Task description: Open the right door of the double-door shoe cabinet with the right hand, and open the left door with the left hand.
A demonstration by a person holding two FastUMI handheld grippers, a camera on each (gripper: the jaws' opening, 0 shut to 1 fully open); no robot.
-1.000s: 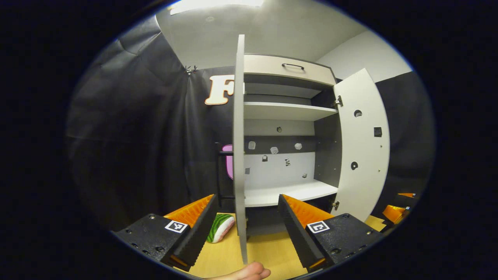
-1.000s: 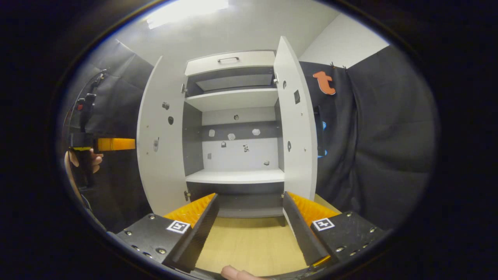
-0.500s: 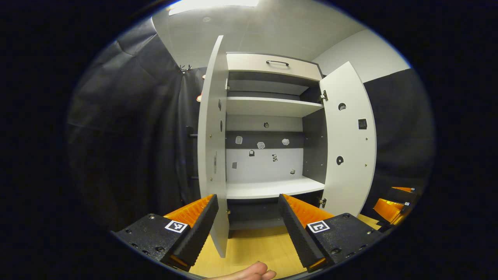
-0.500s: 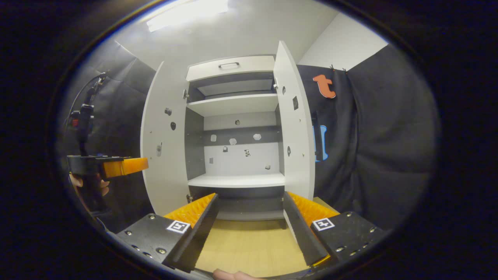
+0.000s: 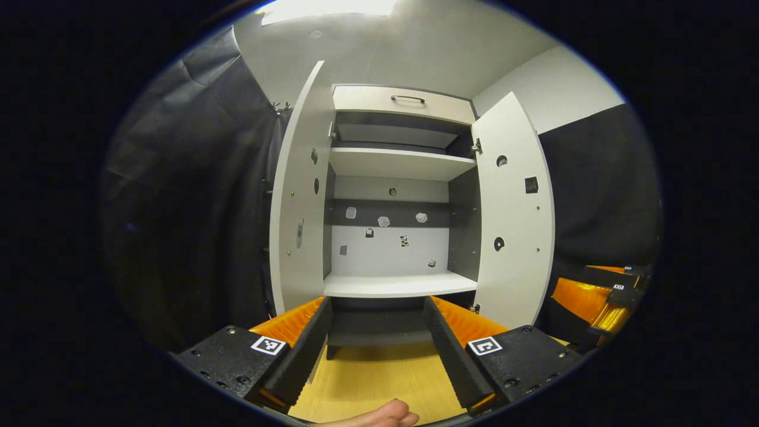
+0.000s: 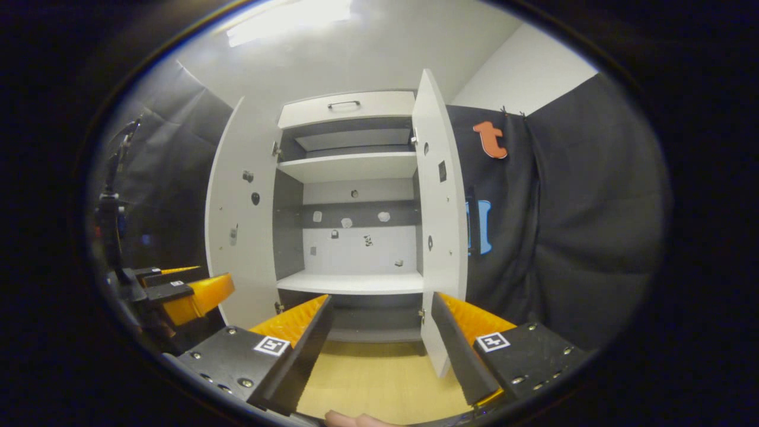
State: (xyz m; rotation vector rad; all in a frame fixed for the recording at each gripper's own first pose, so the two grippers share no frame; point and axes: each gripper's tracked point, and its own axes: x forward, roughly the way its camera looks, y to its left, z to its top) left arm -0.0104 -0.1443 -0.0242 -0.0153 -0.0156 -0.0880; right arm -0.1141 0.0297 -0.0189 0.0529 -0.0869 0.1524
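Left claw (image 5: 375, 350): jaws wide apart, holding nothing, clear of the cabinet. Right claw (image 6: 379, 350): likewise agape and empty. Left door (image 5: 299, 196): swung open. Right door (image 6: 440, 207): swung open. Cabinet (image 5: 397, 104): both shelves bare; task judged complete. Small marks on the back panel (image 5: 385, 246): too small to identify. Cabinet base hidden behind the claws; desk (image 5: 373, 379) partly cut off.

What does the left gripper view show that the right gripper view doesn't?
Left gripper view: the right hand-held gripper at its right edge, beside the open white right door. Right gripper view: the left hand-held gripper at lower left, beside the open white left door. Both: the white double-door shoe cabinet, its handled top drawer and the yellow wooden surface.
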